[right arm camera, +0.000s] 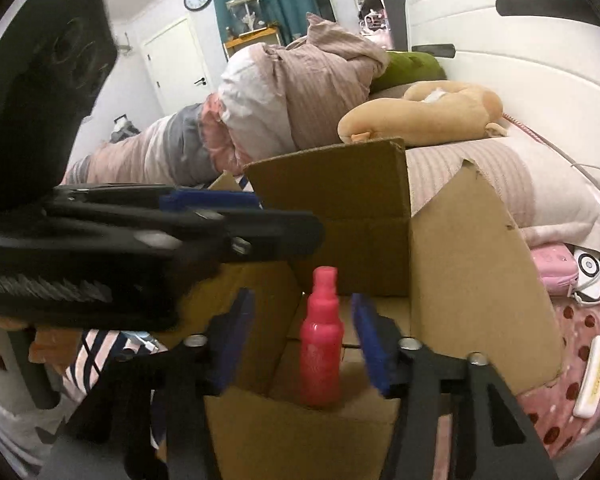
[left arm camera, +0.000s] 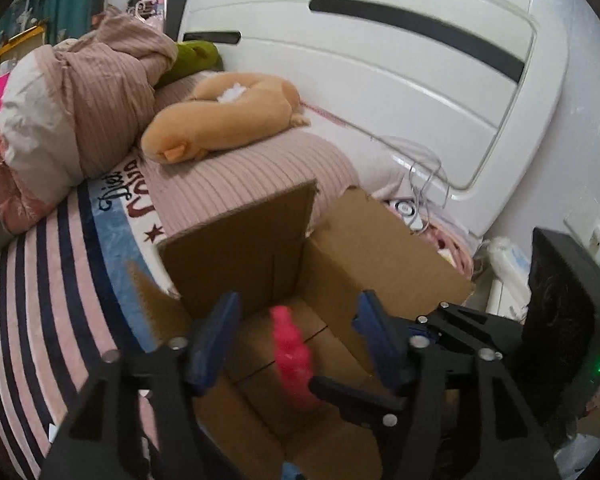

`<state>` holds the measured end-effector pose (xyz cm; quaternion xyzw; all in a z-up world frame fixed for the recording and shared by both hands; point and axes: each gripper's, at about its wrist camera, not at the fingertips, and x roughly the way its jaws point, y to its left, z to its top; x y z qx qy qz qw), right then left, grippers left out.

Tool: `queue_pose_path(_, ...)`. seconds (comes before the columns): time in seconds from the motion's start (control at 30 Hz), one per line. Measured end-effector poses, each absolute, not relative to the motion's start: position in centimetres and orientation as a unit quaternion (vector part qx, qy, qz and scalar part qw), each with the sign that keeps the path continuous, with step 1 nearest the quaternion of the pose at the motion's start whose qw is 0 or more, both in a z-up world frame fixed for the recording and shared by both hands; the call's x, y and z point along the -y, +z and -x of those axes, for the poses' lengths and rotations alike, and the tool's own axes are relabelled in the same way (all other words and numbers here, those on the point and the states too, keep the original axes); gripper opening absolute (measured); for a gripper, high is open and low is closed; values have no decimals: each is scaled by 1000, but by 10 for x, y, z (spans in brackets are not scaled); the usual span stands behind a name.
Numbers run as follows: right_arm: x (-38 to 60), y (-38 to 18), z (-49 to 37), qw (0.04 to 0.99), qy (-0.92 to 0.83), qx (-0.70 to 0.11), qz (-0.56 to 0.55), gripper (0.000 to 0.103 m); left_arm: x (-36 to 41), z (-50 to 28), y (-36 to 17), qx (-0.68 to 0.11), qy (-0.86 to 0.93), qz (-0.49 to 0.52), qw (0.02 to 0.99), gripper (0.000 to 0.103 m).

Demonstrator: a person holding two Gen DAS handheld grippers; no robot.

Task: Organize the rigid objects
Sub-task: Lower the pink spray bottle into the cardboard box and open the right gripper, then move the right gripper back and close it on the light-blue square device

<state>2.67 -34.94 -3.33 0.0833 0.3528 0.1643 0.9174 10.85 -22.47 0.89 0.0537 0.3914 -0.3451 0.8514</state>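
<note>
On the bed (right arm camera: 480,168): your open cardboard box (right arm camera: 472,280).
A pink bottle (right arm camera: 320,344) stands inside; both your hand-held grippers, left (left arm camera: 296,340) and right (right arm camera: 304,340), are spread, gripping nothing.

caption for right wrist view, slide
Right gripper open around an upright pink bottle inside the cardboard box on the bed.

left gripper (left arm camera: 296,328): jaws apart, above open cardboard box (left arm camera: 364,248) | pink bottle (left arm camera: 292,356) inside box, blurred
</note>
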Motion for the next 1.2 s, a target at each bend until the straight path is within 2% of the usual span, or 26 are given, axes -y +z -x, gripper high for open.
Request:
queue_pose_path(0.13, 345, -24, -22, 922, 157, -345, -79, 58, 205, -92, 27, -362, -350, -46, 863, 70)
queue_pose_path(0.27, 331, -7, -14, 931, 163, -317, -76, 59, 168, -78, 43, -336, -326, -22, 883, 70)
queue_pose_path(0.47, 278, 23, -5, 931, 228, -280, -54, 59, 74, -60, 56, -298, -242, 18, 923, 74)
queue_pose_path(0.67, 204, 26, -8, 906, 307, -291, -31, 59, -20, -43, 39, -285, -155, 48, 945, 80)
queue_pose_path(0.9, 129, -24, -31, 856, 361, -369, -21, 64, -89, -33, -16, -319, -97, 85, 939, 80)
queue_pose_path(1.2, 80, -109, -58, 817, 349, -459, 0, 64, -114, -30, -65, -354, -70, 114, 926, 80)
